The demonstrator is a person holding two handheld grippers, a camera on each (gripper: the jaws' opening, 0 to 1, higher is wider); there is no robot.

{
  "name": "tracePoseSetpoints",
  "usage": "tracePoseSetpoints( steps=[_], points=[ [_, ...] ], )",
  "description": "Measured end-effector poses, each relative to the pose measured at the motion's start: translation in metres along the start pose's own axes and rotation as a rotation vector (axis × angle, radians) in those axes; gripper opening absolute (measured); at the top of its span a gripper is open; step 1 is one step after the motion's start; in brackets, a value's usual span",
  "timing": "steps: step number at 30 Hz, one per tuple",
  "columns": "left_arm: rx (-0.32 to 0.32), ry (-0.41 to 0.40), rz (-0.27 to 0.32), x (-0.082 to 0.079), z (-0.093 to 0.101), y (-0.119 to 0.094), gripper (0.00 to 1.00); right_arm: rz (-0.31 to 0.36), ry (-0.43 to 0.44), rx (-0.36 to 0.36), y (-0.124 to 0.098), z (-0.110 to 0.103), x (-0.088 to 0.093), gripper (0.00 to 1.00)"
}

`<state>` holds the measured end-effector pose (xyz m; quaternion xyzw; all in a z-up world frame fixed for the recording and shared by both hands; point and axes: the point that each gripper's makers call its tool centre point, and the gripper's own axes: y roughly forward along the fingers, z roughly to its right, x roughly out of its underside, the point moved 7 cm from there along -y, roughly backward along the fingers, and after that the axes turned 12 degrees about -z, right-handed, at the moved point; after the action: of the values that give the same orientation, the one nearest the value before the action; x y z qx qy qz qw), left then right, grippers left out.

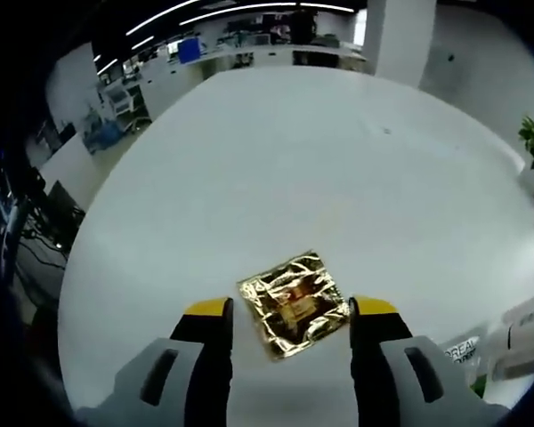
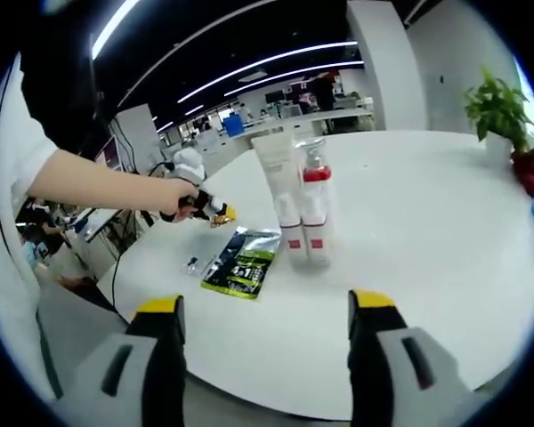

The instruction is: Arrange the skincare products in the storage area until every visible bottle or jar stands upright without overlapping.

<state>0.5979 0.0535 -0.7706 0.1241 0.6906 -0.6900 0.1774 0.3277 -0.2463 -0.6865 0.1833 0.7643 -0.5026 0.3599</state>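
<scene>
In the left gripper view, the left gripper (image 1: 291,307) hovers over the white desk (image 1: 338,178) with its jaws wide apart, and a crinkled gold foil sachet (image 1: 294,305) lies flat on the desk between the jaw tips; whether they touch it cannot be told. Its print is too glary to read. At the lower right edge, white packs (image 1: 503,342) are cut off by the view.

In the right gripper view, the right gripper (image 2: 265,307) holds its jaws wide with nothing between them, near the desk's near edge. A white tube (image 2: 280,191) and a red-collared pump bottle (image 2: 315,200) stand upright, just beside each other, mid-desk. A dark green sachet (image 2: 240,262) lies flat to their left. Farther left, near the desk's edge, a person's hand (image 2: 182,197) holds the other gripper, its jaws partly hidden.
</scene>
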Motion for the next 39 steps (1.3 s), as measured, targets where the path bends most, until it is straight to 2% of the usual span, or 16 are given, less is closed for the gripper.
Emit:
tracePoseSetpoints(
  steps=[1, 3, 23, 39],
  points=[
    [0.002, 0.003, 0.003, 0.0, -0.001, 0.0, 0.47, 0.0, 0.0, 0.0, 0.0, 0.0, 0.0, 0.75],
    [0.008, 0.016, 0.008, 0.0, -0.001, -0.002, 0.37, 0.001, -0.001, 0.0, 0.0, 0.0, 0.0, 0.75],
    [0.057, 0.029, 0.017, -0.002, 0.001, -0.013, 0.35, 0.01, -0.012, 0.012, -0.001, 0.0, -0.001, 0.75],
    [0.074, 0.046, 0.014, 0.007, 0.008, -0.024, 0.35, 0.023, -0.023, 0.014, -0.002, -0.001, -0.002, 0.76]
  ],
)
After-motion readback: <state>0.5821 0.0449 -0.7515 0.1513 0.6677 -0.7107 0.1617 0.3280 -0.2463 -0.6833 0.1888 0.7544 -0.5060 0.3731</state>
